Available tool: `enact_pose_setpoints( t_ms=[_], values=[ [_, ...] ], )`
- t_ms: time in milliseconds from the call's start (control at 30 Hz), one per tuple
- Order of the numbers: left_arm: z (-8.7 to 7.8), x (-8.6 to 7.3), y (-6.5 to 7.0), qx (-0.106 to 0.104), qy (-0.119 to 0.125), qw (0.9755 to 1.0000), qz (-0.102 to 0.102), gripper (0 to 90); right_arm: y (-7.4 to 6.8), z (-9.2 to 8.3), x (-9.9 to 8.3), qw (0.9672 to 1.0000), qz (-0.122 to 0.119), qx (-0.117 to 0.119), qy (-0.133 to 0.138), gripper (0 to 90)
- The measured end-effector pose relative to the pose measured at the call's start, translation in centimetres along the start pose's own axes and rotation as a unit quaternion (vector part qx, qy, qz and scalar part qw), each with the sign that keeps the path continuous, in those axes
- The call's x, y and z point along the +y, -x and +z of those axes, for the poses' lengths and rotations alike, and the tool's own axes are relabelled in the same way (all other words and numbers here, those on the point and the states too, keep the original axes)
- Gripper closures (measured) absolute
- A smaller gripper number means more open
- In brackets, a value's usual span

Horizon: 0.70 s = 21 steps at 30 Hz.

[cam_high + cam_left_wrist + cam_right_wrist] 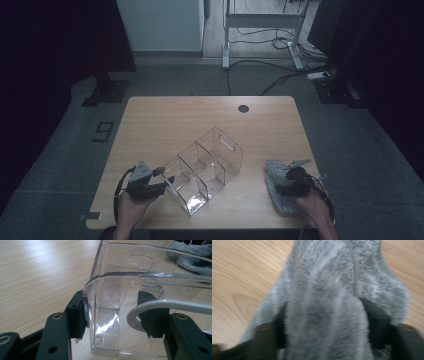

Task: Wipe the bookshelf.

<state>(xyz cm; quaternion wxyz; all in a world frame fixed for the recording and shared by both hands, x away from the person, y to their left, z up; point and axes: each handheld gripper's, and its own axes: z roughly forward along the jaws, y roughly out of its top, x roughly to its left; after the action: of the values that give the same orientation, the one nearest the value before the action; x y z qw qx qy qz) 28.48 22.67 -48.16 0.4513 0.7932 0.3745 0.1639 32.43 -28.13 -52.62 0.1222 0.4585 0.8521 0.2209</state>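
Diagonally across the worktop (165, 115) lies the clear organizer (205, 170), its near-left wall pinched by the left tongs (167, 180), while the grey cloth (280, 192), well apart to its right, sits bunched in the right tongs' (280, 186) grip.

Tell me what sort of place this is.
Probably a lab or recording workspace: a wooden table on grey carpet, dark curtains at the sides, and cables trailing across the floor beyond a white desk frame.

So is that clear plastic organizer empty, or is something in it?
Empty: the clear organizer shows bare table through all its compartments.
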Motion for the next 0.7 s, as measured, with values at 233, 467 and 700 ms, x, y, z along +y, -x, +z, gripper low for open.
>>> enact_pose_setpoints(
  t_ms=[233, 467, 700],
  values=[
    [0.0, 0.0, 0.0, 0.002, -0.001, 1.0000, -0.001, 43.6, 0.3, -0.7, 0.0, 0.9999, 0.011, 0.009, 0.006, 55.2],
    [0.0, 0.1, 0.0, 0.001, -0.004, 1.0000, -0.005, 43.6, 0.4, -1.9, 0.5, 0.9991, 0.013, 0.028, 0.030, 59.5],
    [0.1, 0.1, 0.0, 0.003, -0.009, 0.9999, -0.013, 43.7, 0.7, -3.6, 1.5, 0.9952, 0.031, 0.058, 0.072, 60.4]
  ],
)
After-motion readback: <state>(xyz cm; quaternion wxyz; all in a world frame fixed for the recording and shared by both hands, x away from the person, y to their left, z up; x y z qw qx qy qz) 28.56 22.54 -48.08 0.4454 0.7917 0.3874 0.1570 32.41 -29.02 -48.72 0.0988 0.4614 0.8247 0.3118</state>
